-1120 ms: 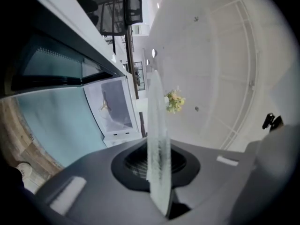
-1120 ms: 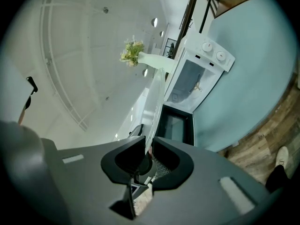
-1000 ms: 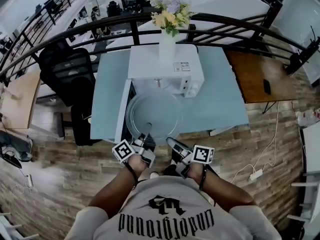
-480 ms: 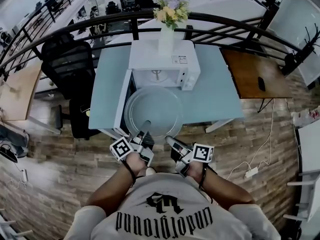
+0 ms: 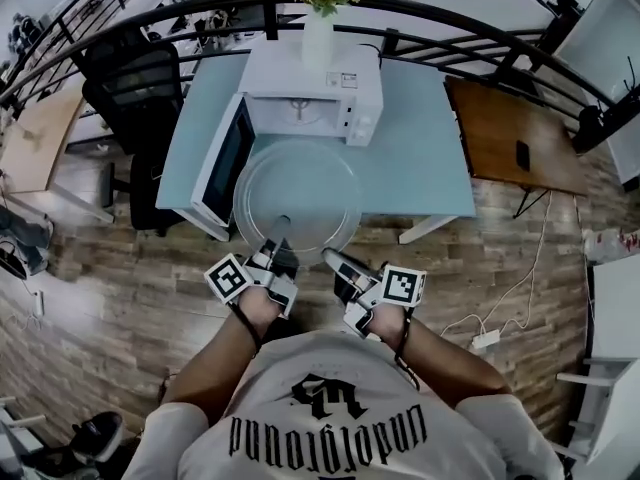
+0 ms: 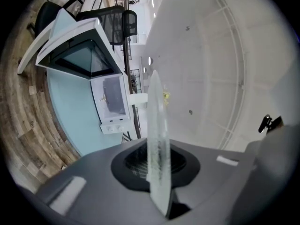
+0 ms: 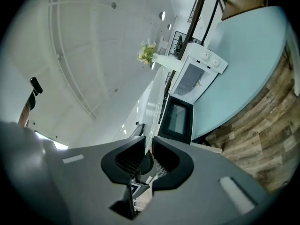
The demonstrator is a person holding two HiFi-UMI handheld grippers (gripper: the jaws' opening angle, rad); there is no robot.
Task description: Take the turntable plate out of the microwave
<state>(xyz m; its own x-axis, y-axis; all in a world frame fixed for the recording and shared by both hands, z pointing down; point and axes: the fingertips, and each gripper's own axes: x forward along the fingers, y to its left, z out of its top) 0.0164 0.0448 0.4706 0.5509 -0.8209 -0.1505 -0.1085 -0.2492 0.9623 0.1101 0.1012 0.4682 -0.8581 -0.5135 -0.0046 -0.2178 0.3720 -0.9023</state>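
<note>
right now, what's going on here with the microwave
A person grips the glass turntable plate by its near rim, with the left tongs and the right tongs both shut on it. The plate is already out of the microwave, held above the front edge of the table. The microwave door stands open.

microwave (image 5: 310, 93) on table (image 5: 420, 158), vase (image 5: 317, 38) on top, turntable plate (image 5: 297, 193) before microwave

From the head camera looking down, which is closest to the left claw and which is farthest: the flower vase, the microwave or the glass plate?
1. Glass plate: gripped at its near rim by the left claw.
2. Microwave: behind the plate.
3. Flower vase: on top of the microwave, farthest back.
</note>
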